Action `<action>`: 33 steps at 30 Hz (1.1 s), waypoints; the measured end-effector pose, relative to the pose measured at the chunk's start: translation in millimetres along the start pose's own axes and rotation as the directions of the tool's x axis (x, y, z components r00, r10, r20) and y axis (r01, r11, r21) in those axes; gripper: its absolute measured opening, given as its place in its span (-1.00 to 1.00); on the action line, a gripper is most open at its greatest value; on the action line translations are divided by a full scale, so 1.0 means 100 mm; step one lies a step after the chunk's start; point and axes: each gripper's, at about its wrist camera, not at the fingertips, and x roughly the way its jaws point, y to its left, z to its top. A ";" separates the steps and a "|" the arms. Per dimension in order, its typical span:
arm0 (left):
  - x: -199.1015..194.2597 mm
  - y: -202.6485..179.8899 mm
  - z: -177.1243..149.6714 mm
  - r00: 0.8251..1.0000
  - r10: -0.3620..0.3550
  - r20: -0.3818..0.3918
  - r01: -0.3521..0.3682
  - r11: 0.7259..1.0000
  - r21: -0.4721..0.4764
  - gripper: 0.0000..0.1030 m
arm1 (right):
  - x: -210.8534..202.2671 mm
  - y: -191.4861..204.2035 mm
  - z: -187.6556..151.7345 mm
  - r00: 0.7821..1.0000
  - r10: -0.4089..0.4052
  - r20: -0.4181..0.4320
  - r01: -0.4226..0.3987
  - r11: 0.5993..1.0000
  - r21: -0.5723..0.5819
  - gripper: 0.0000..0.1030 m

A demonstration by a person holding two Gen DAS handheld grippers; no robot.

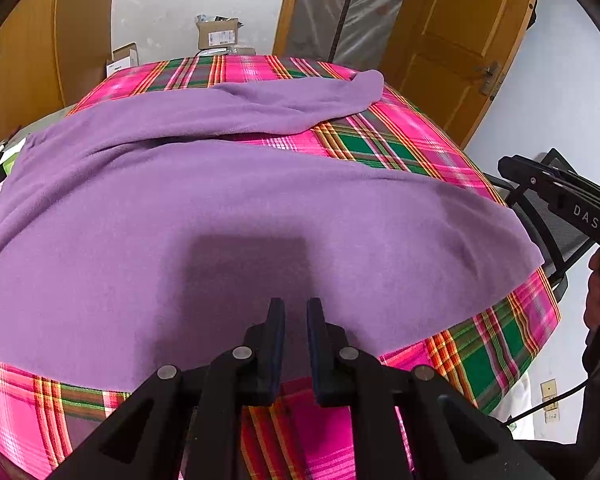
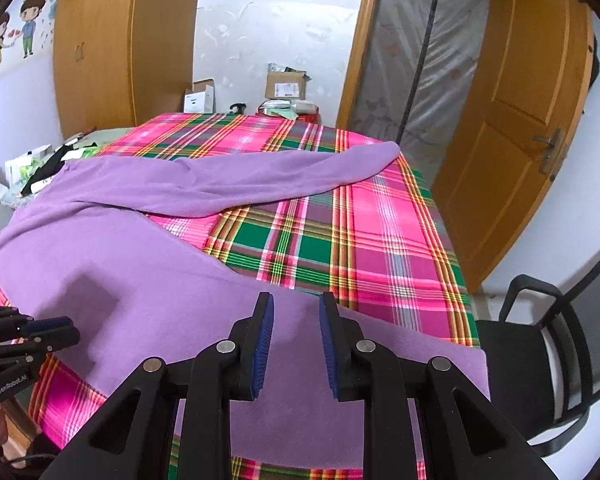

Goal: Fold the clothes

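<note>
A purple long-sleeved garment (image 1: 228, 208) lies spread flat on a table covered with a pink and green plaid cloth (image 1: 380, 140). One sleeve (image 1: 300, 100) stretches toward the far right corner. My left gripper (image 1: 296, 308) hovers over the garment's near hem, its jaws a narrow gap apart and empty. In the right wrist view the garment (image 2: 140, 272) fills the near left, its sleeve (image 2: 292, 176) running across the far side. My right gripper (image 2: 296, 308) is open and empty above the garment's right part. The left gripper (image 2: 40, 332) shows at the left edge there.
A black mesh chair (image 2: 560, 340) stands right of the table. Cardboard boxes (image 2: 284, 84) sit beyond the far edge. A wooden door (image 2: 520, 120) is at the right, a wardrobe (image 2: 100, 40) at the left. Clutter (image 2: 32, 168) lies on a side surface at the left.
</note>
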 end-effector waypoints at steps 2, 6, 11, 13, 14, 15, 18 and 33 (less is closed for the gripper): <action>0.00 -0.01 0.00 1.000 -0.002 -0.001 0.002 1.000 0.004 -0.79 | 0.00 0.01 0.00 1.000 -0.005 -0.001 0.005 1.000 -0.003 -0.53; 0.03 -0.05 -0.02 1.000 -0.006 -0.010 0.006 1.000 0.015 -0.79 | 0.00 0.01 -0.02 1.000 -0.003 -0.005 0.003 1.000 -0.005 -0.53; 0.08 -0.14 -0.07 1.000 -0.003 -0.027 0.004 0.999 0.049 -0.79 | 0.10 -0.06 -0.20 0.999 0.017 -0.035 -0.017 1.000 -0.001 -0.53; 0.08 -0.15 -0.06 1.000 -0.005 -0.028 0.006 0.999 0.052 -0.79 | 0.18 -0.19 -0.38 0.997 0.063 -0.049 -0.061 0.998 0.033 -0.53; 0.08 -0.15 -0.06 1.000 -0.005 -0.029 0.007 0.999 0.054 -0.79 | 0.21 -0.27 -0.46 0.995 0.087 -0.054 -0.084 0.995 0.058 -0.53; 0.08 -0.15 -0.06 1.000 -0.006 -0.030 0.007 0.998 0.054 -0.79 | 0.24 -0.38 -0.54 0.992 0.110 -0.061 -0.104 0.990 0.090 -0.53; 0.11 -0.18 -0.04 0.999 -0.006 -0.032 0.008 0.998 0.060 -0.79 | 0.33 -0.83 -0.78 0.992 0.101 -0.071 -0.084 0.975 0.205 -0.53; 0.18 -0.23 0.01 0.999 -0.030 -0.039 0.032 0.998 0.055 -0.79 | 0.73 -2.38 -1.05 0.981 0.182 -0.067 -0.119 0.838 0.532 -0.19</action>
